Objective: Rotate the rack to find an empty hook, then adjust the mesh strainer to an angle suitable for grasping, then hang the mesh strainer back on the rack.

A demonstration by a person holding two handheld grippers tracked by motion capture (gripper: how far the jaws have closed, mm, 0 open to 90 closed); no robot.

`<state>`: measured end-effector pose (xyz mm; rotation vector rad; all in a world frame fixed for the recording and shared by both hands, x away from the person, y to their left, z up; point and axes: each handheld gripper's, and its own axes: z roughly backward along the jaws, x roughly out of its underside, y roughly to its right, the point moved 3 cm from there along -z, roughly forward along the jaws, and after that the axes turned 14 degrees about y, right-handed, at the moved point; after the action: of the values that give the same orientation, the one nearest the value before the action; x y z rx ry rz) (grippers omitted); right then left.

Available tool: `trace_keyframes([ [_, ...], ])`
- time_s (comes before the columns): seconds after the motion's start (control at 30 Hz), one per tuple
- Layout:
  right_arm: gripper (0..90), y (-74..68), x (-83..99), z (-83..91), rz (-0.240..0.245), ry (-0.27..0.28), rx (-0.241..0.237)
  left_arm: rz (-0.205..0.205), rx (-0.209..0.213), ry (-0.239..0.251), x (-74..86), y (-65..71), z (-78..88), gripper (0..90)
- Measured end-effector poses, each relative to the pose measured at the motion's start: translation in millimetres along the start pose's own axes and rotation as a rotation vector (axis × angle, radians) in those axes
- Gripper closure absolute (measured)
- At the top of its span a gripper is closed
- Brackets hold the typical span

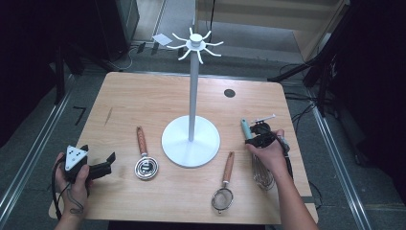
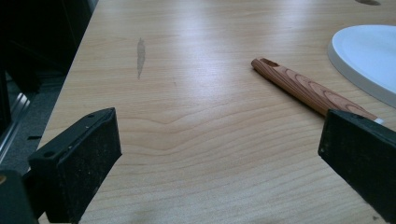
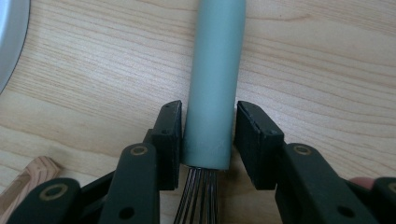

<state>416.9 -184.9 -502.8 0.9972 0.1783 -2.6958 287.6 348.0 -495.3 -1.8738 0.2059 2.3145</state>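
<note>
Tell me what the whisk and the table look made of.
Whisk: handle looks like matte grey-green plastic or silicone, smooth and unglossy; loops are thin, shiny metal wire. Table: pale wood or wood-look laminate, with visible grain lines and a satin sheen.

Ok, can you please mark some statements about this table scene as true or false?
1. The whisk handle lies between the jaws of the right tool. True.
2. The left tool holds a wooden handle. False: its jaws are open and empty.
3. A utensil hangs on the white stand. False: its hooks are bare.
4. The strainer and the small ladle lie on the table. True.
</note>
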Motion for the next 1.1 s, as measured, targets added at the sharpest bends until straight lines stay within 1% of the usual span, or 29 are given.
trace_keyframes([
  [0.1,63.9,0.2,-0.1,-0.2,0.0,0.003,0.001,0.001,0.002,0.0,0.0,0.0,0.0,0.0],
  [0.17,67.2,0.3,-0.3,0.0,-0.006,0.002,0.01,-0.001,0.002,-0.001,0.1,0.1,-0.2,0.0],
  [0.23,68.3,0.4,-0.4,0.0,-0.007,0.0,0.01,-0.001,0.001,-0.002,0.1,0.1,-0.3,0.0],
  [0.27,70.6,1.0,-0.9,-0.1,-0.013,0.0,0.014,-0.001,0.001,-0.003,0.1,0.4,-0.5,0.0],
  [0.33,70.7,1.3,-1.1,-0.1,-0.018,-0.001,0.009,-0.002,0.002,-0.003,0.1,0.4,-0.5,0.0],
  [0.53,71.1,0.6,-1.6,0.1,-0.028,-0.008,0.02,0.003,0.001,-0.004,0.1,-0.3,-0.3,0.0],
  [0.63,71.1,0.7,-0.2,0.9,-0.031,0.003,0.022,0.005,0.003,-0.007,0.1,-0.4,-0.5,0.0],
  [0.67,71.2,1.0,0.8,3.3,-0.045,0.023,0.018,0.005,0.003,-0.007,0.1,-0.4,-0.7,0.0],
  [0.7,71.2,1.0,0.8,3.3,-0.045,0.023,0.018,0.006,0.003,-0.006,0.1,-0.2,-0.8,0.0],
  [0.73,71.2,2.0,1.0,4.4,-0.043,0.036,0.01,0.006,0.003,-0.006,0.1,0.0,-0.8,0.0],
  [0.77,71.2,2.9,1.4,9.0,-0.054,0.063,0.002,0.006,0.004,-0.005,0.1,0.0,-0.7,0.0],
  [0.8,71.2,2.9,1.4,9.0,-0.054,0.063,0.002,0.005,0.004,-0.005,0.1,-0.1,-0.5,0.0],
  [0.83,71.2,3.8,1.6,11.7,-0.059,0.08,-0.002,0.003,0.004,-0.004,0.1,-0.2,-0.4,0.0],
  [0.87,71.2,5.4,1.6,17.3,-0.066,0.109,-0.012,0.004,0.004,-0.002,0.1,-0.3,-0.3,0.0],
  [0.9,71.2,5.4,1.6,17.3,-0.066,0.109,-0.012,0.004,0.004,-0.002,0.1,-0.3,-0.3,0.0],
  [0.97,71.2,6.4,1.5,24.2,-0.071,0.143,-0.025,0.003,0.005,-0.004,0.1,-0.4,-0.4,0.0],
  [1.0,71.2,6.4,0.9,30.1,-0.071,0.172,-0.028,0.003,0.004,-0.005,0.1,-0.2,-0.5,0.0],
  [1.03,71.2,6.4,0.9,30.1,-0.071,0.172,-0.028,0.003,0.004,-0.005,0.1,-0.2,-0.5,0.0],
  [1.07,71.2,6.1,-0.7,37.5,-0.079,0.21,-0.044,0.004,0.004,-0.006,0.1,-0.1,-0.5,0.0],
  [1.1,71.2,6.1,-0.7,37.5,-0.079,0.21,-0.044,0.005,0.003,-0.005,0.1,0.0,-0.5,0.0],
])
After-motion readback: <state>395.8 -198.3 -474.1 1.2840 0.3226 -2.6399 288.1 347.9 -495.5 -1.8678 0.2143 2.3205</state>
